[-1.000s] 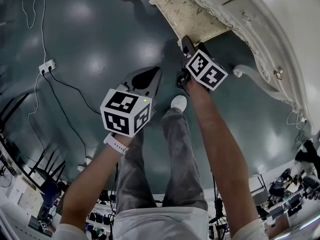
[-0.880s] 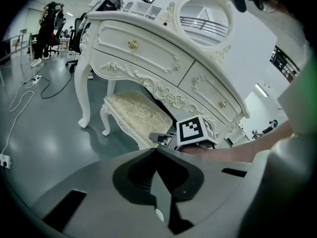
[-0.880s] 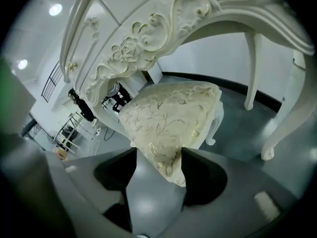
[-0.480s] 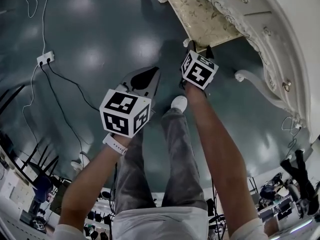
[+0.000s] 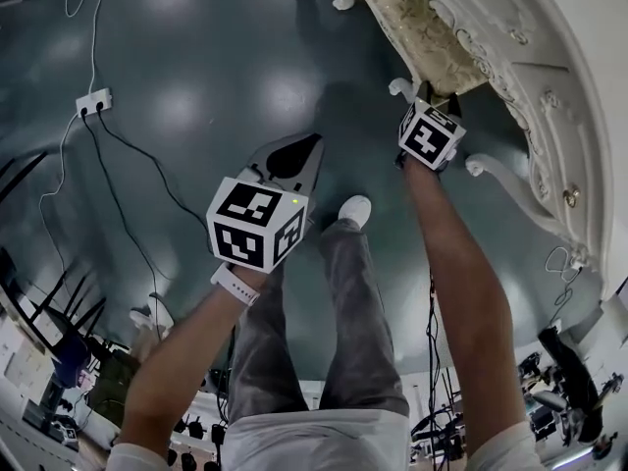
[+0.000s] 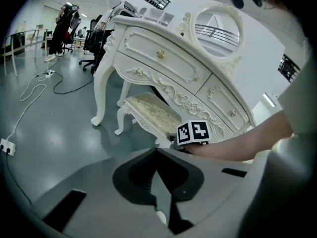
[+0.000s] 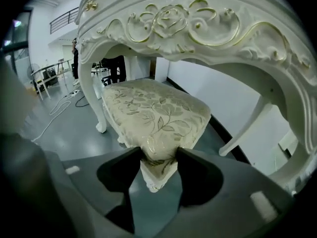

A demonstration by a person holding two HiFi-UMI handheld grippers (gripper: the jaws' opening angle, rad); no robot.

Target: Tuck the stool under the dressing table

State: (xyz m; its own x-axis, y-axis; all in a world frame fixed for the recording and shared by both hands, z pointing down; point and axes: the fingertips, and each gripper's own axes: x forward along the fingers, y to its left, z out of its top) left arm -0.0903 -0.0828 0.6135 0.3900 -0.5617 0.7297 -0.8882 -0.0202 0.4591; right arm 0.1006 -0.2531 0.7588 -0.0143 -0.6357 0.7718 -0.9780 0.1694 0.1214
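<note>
The stool (image 5: 412, 13), with white carved legs and a cream floral cushion, stands partly beneath the white dressing table (image 5: 535, 86). In the right gripper view the cushion (image 7: 148, 105) reaches under the table's carved apron (image 7: 198, 19). My right gripper (image 7: 158, 157) has the cushion's near corner between its jaws; they are closing and both touch the fabric. From the head view this gripper (image 5: 429, 94) is at the stool's near edge. My left gripper (image 5: 310, 147) hangs over bare floor, shut and holding nothing. The left gripper view has its tips (image 6: 157, 151) together, with the stool (image 6: 151, 113) beyond them.
A white power strip (image 5: 95, 103) and its cables lie on the dark floor at the left. The person's legs and white shoe (image 5: 353, 209) are between the arms. Black chairs (image 5: 59, 332) stand behind. An oval mirror (image 6: 218, 29) tops the table.
My right gripper has rolled and shifted right toward the table, and the stool sits further under the table. My left gripper has drifted slightly right.
</note>
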